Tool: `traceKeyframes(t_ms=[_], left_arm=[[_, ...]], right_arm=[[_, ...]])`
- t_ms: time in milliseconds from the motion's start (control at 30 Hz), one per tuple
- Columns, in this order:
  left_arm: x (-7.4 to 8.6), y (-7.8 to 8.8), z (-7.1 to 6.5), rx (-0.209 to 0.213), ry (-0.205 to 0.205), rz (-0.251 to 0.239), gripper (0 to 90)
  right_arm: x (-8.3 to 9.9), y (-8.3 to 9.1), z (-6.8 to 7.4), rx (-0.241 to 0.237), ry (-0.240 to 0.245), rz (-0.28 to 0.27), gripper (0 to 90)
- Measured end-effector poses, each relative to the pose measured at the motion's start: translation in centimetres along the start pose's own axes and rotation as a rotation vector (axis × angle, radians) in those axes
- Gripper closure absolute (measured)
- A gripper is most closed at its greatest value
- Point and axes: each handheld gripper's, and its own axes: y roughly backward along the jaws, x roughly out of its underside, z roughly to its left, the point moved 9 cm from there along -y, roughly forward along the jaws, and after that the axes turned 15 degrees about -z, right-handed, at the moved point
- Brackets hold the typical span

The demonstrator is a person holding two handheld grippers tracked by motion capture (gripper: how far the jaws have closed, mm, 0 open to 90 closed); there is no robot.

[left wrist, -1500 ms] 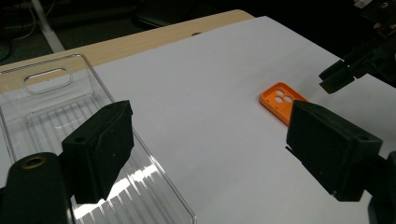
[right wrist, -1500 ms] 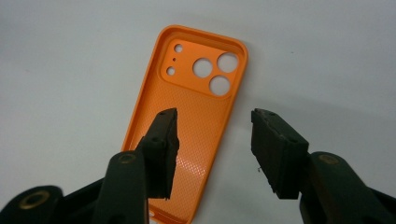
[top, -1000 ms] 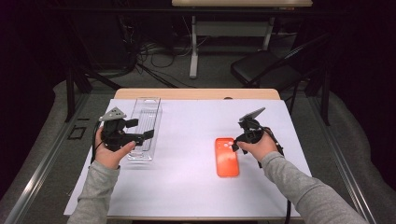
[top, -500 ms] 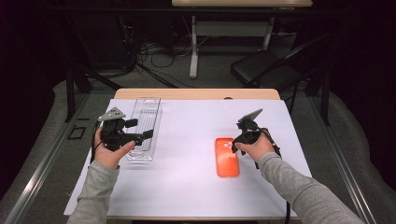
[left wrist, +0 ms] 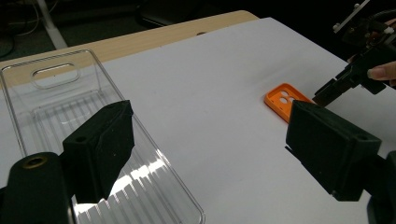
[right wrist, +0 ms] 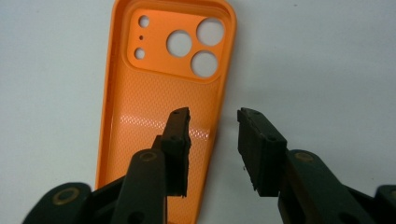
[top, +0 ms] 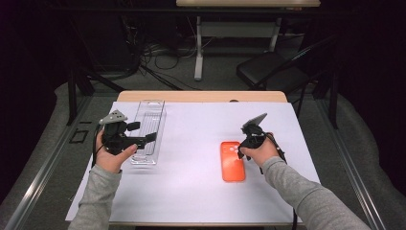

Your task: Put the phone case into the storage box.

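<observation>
Both jaws of the right hand-held gripper (right wrist: 212, 119), closing, straddle the phone case (right wrist: 159, 98) edge.

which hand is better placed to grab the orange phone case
Right. The right gripper has been closing its jaws astride the long edge of the orange phone case. The left gripper hangs over the clear tray.

Bright tabletop, dark bg, glare on tray (left wrist: 140, 186), slight blur

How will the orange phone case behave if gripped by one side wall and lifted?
The case is an empty thin shell, so probably light. Its wall looks thin and may flex under the right gripper. Lying flat, open side up, it should slide rather than roll.
</observation>
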Motion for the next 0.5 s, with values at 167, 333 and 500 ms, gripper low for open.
traceKeyframes(t_ms=[167,333,500], left_arm=[[0.0,-0.1,0.0,-0.001,0.001,-0.002,15.5],[0.0,0.0,0.1,-0.002,0.002,-0.002,15.5],[0.1,-0.1,0.2,-0.004,0.003,0.002,15.5]], right_arm=[[0.1,-0.3,0.1,0.005,-0.021,0.013,66.1],[0.7,-0.8,-0.1,0.002,-0.032,0.030,68.7],[1.0,-1.2,-0.1,-0.007,-0.045,0.033,70.5]])
